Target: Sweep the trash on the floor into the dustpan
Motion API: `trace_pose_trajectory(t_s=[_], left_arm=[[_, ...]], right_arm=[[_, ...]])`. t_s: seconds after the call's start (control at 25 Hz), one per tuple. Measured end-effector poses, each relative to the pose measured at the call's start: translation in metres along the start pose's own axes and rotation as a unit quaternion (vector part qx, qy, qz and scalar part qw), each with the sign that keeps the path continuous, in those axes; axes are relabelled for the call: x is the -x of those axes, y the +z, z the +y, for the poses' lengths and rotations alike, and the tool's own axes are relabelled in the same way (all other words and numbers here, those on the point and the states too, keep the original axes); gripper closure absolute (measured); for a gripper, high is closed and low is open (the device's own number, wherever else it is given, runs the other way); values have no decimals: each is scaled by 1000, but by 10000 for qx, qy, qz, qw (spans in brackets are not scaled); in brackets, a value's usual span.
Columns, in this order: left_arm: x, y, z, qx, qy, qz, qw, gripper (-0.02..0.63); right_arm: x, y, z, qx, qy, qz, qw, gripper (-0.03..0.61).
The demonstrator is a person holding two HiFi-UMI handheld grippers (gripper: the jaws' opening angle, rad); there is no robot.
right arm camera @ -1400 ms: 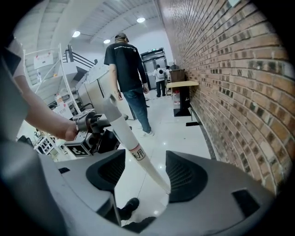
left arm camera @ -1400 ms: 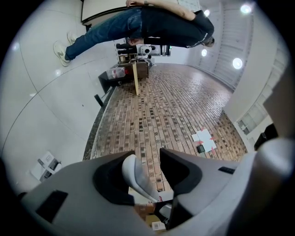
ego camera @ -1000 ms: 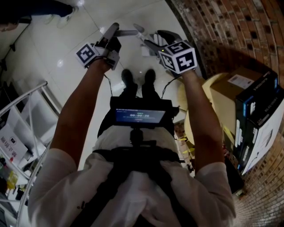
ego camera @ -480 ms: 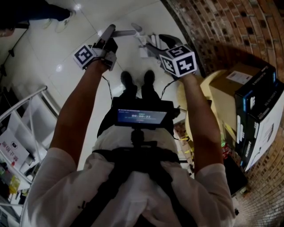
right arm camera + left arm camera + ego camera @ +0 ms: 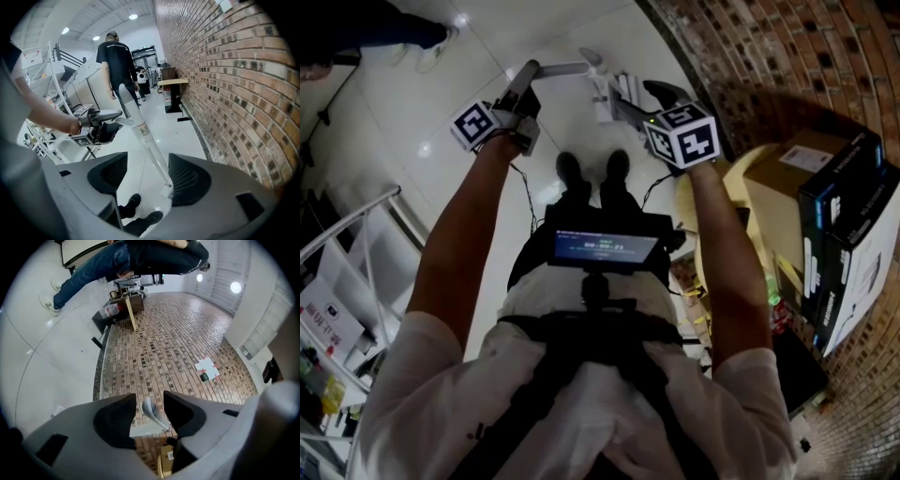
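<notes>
A long white broom pole (image 5: 140,129) runs up and to the left from between the jaws of my right gripper (image 5: 147,176). It lies against the right pad with a wide gap to the left pad. A grey handle bar (image 5: 562,68) reaches sideways to the pole from my left gripper (image 5: 530,75). In the left gripper view the bar (image 5: 145,430) spans the gap between the pads of that gripper (image 5: 150,408). Its jaws have just been opening a little, with the bar still between them. My right gripper (image 5: 628,94) hovers above my shoes. No trash or dustpan shows clearly.
A brick wall (image 5: 769,56) runs along the right, with stacked boxes (image 5: 834,225) at its foot. A metal rack (image 5: 356,234) stands on the left. One person (image 5: 117,56) stands ahead on the white floor, and another (image 5: 93,263) is near the left gripper. My shoes (image 5: 591,169) are below the grippers.
The right gripper has drifted slightly with the pole. The left gripper and its grey bar have hardly moved.
</notes>
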State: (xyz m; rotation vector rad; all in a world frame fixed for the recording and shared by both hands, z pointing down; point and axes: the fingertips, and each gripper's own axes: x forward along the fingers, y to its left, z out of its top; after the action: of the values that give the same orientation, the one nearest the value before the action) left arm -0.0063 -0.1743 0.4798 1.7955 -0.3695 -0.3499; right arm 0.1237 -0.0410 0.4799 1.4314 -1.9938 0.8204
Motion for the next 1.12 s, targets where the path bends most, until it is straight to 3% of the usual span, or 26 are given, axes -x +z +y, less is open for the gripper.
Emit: trace_pose_trajectory(t_s=[0.6, 0.72, 0.88, 1.0, 1.12], left_arm=[[72, -5, -13, -276, 236, -697, 9969, 448], [84, -29, -29, -284, 165, -688, 9971, 448], [86, -79, -61, -362, -89, -376, 9986, 459], [86, -113, -83, -429, -227, -207, 9986, 486], [87, -137, -98, -589, -248, -51, 9979, 511]], right_arm=[[19, -23, 1, -385, 179, -172, 9990, 304], [30, -34, 3, -454, 198, -248, 9985, 304], [50, -42, 1, -848, 257, -487, 9949, 307], [66, -48, 0, -775, 173, -564, 9952, 343], [82, -50, 1, -607, 84, -624, 9962, 423]])
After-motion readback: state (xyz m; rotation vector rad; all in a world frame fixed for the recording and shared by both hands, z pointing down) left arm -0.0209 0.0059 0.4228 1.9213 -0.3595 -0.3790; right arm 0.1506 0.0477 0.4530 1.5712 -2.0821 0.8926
